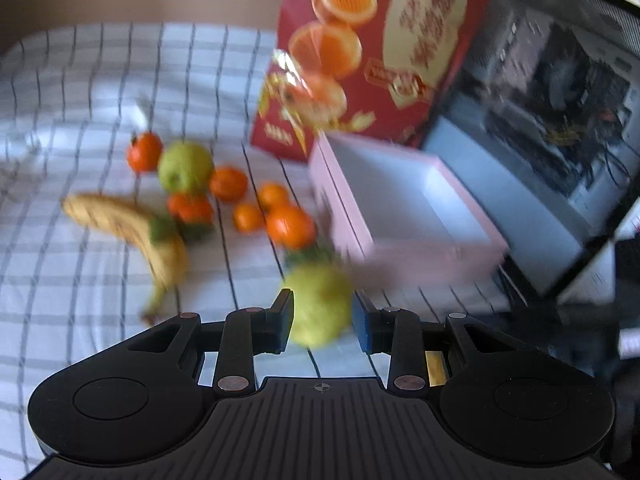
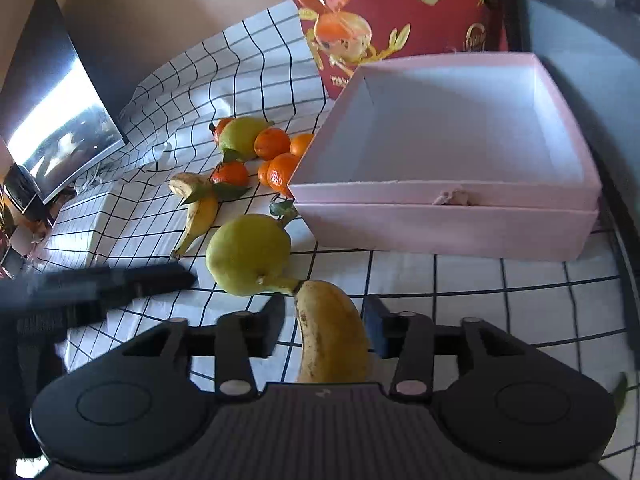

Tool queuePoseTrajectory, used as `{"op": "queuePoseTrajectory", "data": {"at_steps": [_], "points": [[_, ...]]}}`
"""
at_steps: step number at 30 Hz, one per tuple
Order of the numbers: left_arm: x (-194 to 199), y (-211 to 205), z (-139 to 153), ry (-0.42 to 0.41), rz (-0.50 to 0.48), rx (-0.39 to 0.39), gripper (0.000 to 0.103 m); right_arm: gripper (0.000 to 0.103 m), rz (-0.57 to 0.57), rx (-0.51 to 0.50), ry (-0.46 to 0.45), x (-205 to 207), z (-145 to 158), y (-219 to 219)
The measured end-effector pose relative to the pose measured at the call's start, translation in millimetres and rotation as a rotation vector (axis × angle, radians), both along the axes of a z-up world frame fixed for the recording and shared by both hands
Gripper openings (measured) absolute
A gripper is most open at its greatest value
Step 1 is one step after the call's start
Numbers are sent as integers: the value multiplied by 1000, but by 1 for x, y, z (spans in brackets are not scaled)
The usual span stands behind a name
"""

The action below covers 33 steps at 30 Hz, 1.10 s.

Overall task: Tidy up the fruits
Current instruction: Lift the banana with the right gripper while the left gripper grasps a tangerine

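Two sets of tongs work over a counter spread with a white cloth ruled in thin dark squares. The left tongs hold a rounded, matte green pear between their blue-faced pads, the fruit blurred in that view. The right tongs stand partly apart around a yellow, brown-freckled banana lying lengthwise between the black fingers; a gap shows on one side, and whether the other pad touches the peel cannot be told. Just beyond the banana's stem sits the pear, with the dark, blurred left tongs reaching in beside it.

Ahead and to the right of both tongs stands a shallow, square pink cardboard box with a pale smooth inside, holding no fruit. Ahead and to the left lie a second curved banana, another green pear and a cluster of glossy orange mandarins, some with dark leaves. Behind the pink box rises a red printed carton picturing oranges.
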<state>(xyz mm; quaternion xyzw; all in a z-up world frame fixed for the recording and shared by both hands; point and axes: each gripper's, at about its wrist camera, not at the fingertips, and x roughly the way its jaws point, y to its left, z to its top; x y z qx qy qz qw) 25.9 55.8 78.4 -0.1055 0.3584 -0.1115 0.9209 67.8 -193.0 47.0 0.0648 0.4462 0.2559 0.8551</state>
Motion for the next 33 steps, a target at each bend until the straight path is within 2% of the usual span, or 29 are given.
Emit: {"op": "queuePoseTrajectory", "data": {"at_steps": [5, 11, 16, 22, 24, 29, 33], "points": [[19, 5, 4, 14, 11, 34, 36, 52, -19, -112, -76, -18, 8, 1], [46, 4, 12, -14, -13, 60, 36, 58, -41, -164, -113, -42, 10, 3], [89, 18, 5, 69, 29, 25, 36, 58, -57, -168, -103, -46, 7, 9], [141, 29, -12, 135, 52, -12, 36, 58, -61, -208, -134, -53, 6, 15], [152, 28, -16, 147, 26, 21, 36, 58, -67, -227, -143, -55, 6, 15], [160, 20, -29, 155, -90, 162, 36, 60, -93, -235, -144, -58, 6, 7], [158, 17, -37, 113, -153, 203, 35, 62, -120, -226, -136, -60, 5, -1]]}}
